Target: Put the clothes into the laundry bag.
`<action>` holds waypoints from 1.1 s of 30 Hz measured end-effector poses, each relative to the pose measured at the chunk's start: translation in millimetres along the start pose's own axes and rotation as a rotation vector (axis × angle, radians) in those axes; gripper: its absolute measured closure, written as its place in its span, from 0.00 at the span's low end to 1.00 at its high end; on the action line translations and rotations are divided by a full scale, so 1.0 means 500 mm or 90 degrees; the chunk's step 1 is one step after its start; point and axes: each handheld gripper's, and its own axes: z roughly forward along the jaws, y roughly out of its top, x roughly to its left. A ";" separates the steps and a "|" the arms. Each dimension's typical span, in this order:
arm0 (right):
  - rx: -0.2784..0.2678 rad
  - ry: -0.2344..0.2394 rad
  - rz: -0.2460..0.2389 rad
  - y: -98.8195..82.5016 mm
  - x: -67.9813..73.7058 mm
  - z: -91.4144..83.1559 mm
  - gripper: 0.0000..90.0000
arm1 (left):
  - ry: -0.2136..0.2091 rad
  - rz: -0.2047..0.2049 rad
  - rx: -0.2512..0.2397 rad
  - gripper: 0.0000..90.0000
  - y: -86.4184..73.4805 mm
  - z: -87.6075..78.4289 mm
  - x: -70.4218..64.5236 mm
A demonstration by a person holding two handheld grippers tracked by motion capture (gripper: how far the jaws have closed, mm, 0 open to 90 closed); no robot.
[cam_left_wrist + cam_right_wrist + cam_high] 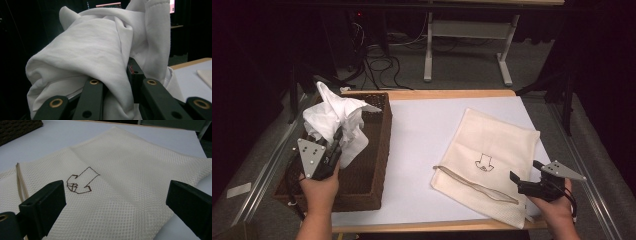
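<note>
— Which way does the white garment run?

— Its long axis stands roughly upright, a peak pointing up and away from the person, the loose end hanging down toward the wicker basket. It is bunched, so I can't say which end is which.

— Where is it?

— Held up over the near-left part of the basket, at the left edge of the desk. The left gripper has its jaws pinched on a fold of it; in the left gripper view the cloth wraps over and between the black jaws.

— What's in the basket?

— The dark brown basket is a long rectangular one. Its inside is shadowed and partly hidden by the cloth, so I can't tell what else it holds.

— And the garment's look?

— Plain white, soft, heavily creased, with a thick hemmed edge showing in the left gripper view.

— The other side?

— The right gripper hovers at the near edge of a cream mesh laundry bag lying flat on the desk, jaws spread wide with nothing between them. The bag bears a brown outline drawing and a drawstring along one edge.
</note>
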 end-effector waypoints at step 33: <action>-0.006 0.001 0.005 -0.001 -0.008 -0.006 0.04 | -0.246 0.006 -0.117 0.87 0.138 0.020 -0.314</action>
